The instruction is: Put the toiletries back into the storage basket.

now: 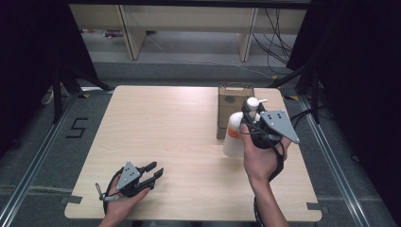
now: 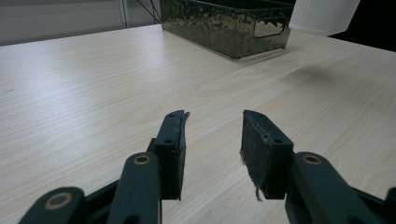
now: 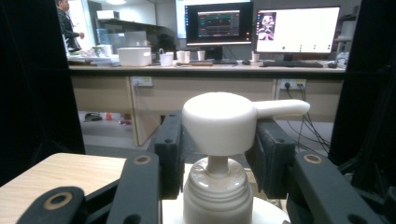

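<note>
Right gripper point(image 1: 249, 115): jaws about half open, set on either side of the pump head point(image 3: 219, 121) of a white pump bottle point(image 1: 232, 137). In the right gripper view both pads sit against the sides of the head, nozzle pointing right. Whether the bottle's base rests on the table point(image 1: 179, 142) or hangs just above it, cannot tell. Bottle is near the right edge, just in front of a dark metal bin point(image 1: 234, 101) standing toward the far right corner.

Left gripper point(image 1: 153, 171): near the front left corner, low over the table, jaws parted with bare wood between the pads; holds and touches nothing.
</note>
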`<control>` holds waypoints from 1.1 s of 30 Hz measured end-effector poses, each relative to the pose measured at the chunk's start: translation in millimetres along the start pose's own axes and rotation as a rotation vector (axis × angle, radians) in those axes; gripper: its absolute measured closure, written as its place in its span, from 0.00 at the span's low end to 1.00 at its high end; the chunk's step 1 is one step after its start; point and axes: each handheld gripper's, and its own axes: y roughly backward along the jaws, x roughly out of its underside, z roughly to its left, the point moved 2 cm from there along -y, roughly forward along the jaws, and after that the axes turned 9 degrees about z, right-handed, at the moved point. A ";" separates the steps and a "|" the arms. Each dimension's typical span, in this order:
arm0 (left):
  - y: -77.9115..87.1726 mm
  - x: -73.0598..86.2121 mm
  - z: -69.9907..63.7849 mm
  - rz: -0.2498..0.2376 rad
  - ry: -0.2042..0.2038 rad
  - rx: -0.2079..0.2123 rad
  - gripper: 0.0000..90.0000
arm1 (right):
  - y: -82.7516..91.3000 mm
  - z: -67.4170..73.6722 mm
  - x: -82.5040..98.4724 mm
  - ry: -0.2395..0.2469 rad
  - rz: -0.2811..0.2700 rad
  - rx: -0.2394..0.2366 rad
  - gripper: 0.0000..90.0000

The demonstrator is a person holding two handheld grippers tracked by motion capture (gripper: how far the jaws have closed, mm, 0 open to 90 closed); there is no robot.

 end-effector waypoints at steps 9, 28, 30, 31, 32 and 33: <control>0.0 0.0 -0.3 -0.001 -0.005 0.000 0.66 | -1.0 -12.3 -2.9 -0.012 -0.008 0.036 0.67; 0.2 0.1 -0.3 0.000 0.001 0.001 0.66 | -7.1 -33.4 -13.1 -0.011 -0.024 0.092 0.67; 0.2 0.1 -0.3 -0.001 0.000 0.001 0.66 | -8.2 -34.5 -14.2 -0.015 -0.023 0.096 0.67; 0.0 0.1 -0.5 -0.002 0.001 0.002 0.66 | -8.7 -35.4 -14.7 -0.013 -0.024 0.100 0.67; -0.6 0.1 -0.2 -0.008 -0.003 0.006 0.66 | -9.3 -35.7 -15.1 -0.016 -0.023 0.102 0.67; -0.9 0.1 -0.2 -0.011 -0.002 0.009 0.66 | -9.5 -35.8 -15.6 -0.020 -0.019 0.103 0.67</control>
